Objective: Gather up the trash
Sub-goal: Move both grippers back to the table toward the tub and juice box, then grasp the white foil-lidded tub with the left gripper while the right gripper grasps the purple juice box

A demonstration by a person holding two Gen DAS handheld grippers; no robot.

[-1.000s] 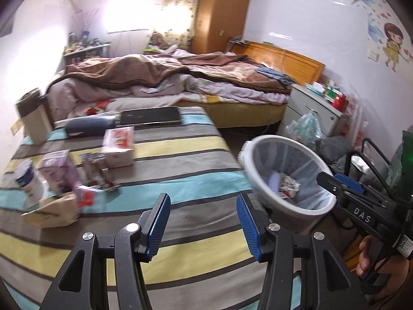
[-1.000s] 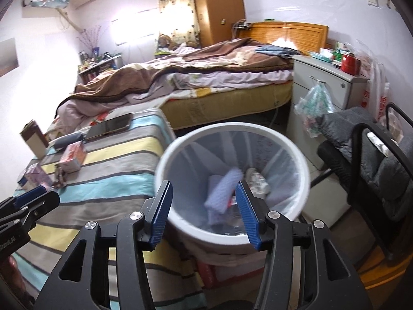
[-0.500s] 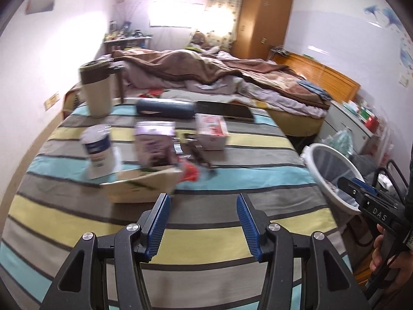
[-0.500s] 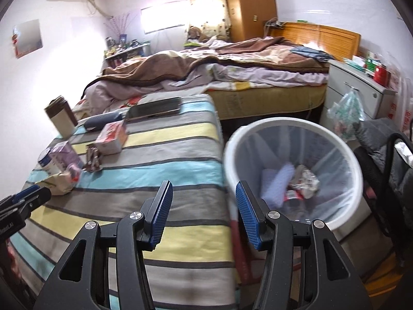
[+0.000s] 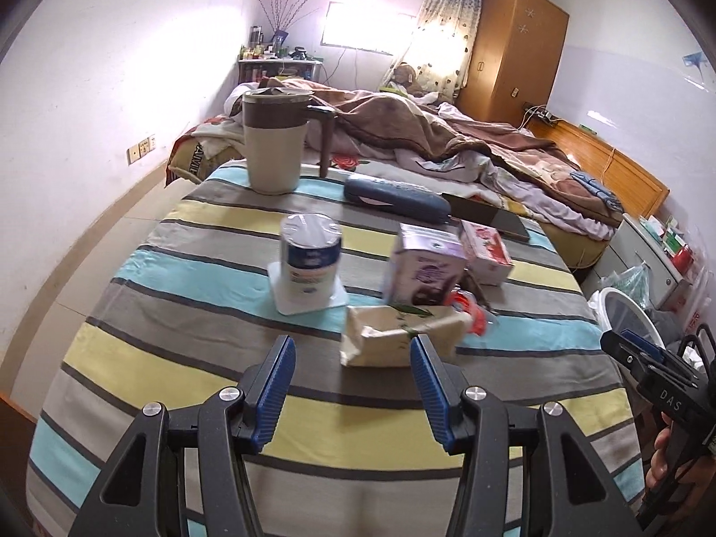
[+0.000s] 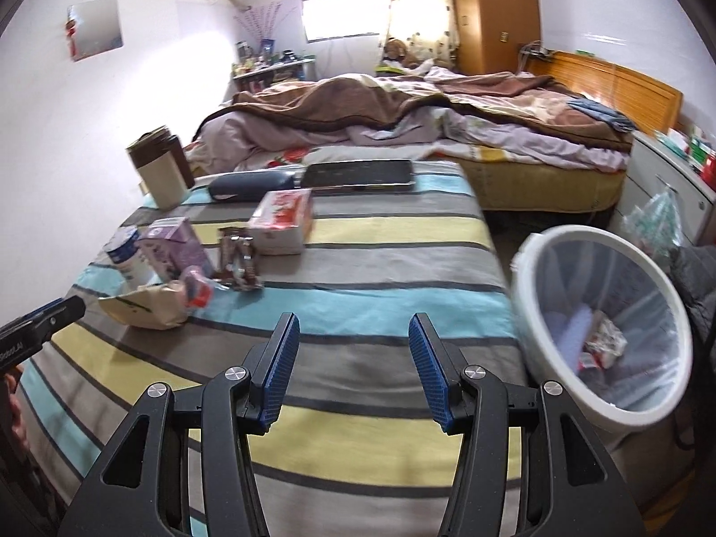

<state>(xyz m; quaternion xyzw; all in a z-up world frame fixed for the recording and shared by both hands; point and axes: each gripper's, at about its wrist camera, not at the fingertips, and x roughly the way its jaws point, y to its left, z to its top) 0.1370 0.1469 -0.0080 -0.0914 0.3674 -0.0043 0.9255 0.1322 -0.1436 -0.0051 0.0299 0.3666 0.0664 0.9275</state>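
The left gripper [image 5: 349, 360] now faces the crumpled paper bag [image 5: 398, 335] on the table [image 5: 179, 358], while the right gripper [image 6: 353, 349] has swung from above the trash bin [image 6: 559, 241] to over the table.

Daylit room, fairly bright, lit mainly by the window [image 5: 358, 27] at the far wall, blown out to white in both views, with the curtain [image 6: 420, 13] beside it glowing pale yellow. Soft glare washing over the left wall [image 5: 89, 89], a faint purplish cast near the window. Weak, diffuse shadows only, darkest just under the left tool [image 5: 349, 385] and right tool [image 6: 349, 369]. Strong fisheye bending everywhere, black vignette filling the corners, straight stripes of the bench [image 6: 380, 300] curving outward. Slight motion blur on the trash bin [image 6: 528, 277] and on the cartons, sharper near the foreground.
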